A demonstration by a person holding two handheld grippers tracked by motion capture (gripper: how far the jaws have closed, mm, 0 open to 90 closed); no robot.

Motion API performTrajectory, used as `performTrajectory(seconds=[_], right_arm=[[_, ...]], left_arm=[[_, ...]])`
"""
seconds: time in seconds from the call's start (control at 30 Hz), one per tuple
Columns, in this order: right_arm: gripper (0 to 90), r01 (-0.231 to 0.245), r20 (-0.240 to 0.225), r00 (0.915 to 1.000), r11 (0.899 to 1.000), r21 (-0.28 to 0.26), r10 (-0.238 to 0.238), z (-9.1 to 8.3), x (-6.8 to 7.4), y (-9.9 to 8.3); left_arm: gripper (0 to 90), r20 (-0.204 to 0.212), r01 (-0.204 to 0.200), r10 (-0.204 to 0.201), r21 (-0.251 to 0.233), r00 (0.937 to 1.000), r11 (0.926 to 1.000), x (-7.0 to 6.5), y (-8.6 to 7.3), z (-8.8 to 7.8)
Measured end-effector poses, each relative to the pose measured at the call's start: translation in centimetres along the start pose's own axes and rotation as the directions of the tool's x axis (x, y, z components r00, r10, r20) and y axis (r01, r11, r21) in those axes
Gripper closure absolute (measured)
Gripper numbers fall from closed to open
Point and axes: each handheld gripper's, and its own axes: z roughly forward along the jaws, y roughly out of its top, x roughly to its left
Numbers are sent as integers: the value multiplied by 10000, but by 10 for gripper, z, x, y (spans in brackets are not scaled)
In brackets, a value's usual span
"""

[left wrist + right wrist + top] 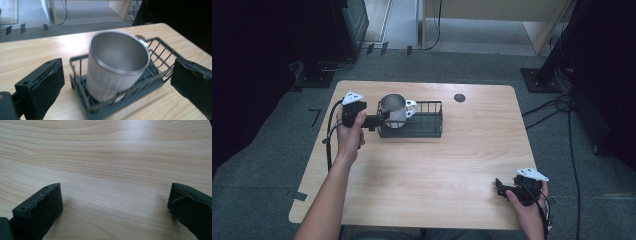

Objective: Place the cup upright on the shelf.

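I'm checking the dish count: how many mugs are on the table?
1. The steel mug stands tilted in the left end of the wire rack, near the table's far left, just ahead of the open left gripper. No other is seen.

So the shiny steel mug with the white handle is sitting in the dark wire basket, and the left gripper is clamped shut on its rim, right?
Not quite. The shiny steel mug with the white handle does sit in the dark wire basket, but the left gripper is open: in the left gripper view its jaws stand wide apart on either side of the mug, touching neither rim nor wall.
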Motion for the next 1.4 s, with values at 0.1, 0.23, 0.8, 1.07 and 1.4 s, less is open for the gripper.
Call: performTrajectory(seconds=[0.1, 0.23, 0.8, 1.07, 1.4], right_arm=[[0, -1, 0, 10000, 10000, -2, 1, 0, 0, 0], [0, 0, 0, 10000, 10000, 0, 0, 0, 0, 0], [0, 0, 0, 10000, 10000, 0, 0, 0, 0, 0], [0, 11, 4, 10000, 10000, 5, -11, 0, 0, 0], [0, 28, 2, 10000, 10000, -4, -28, 0, 0, 0]], left_arm=[[0, -304, 2, 3, 160, 9995, 9999, 1, -6, -3], [0, -360, 241, -233, 218, 9991, 9995, 4, -21, -12], [0, -686, 314, -299, 209, 9972, 9993, 3, -60, -44], [0, -826, 451, -426, 280, 9957, 9986, 6, -85, -60], [0, -1234, 574, -505, 533, 9911, 9969, 13, -120, -79]])
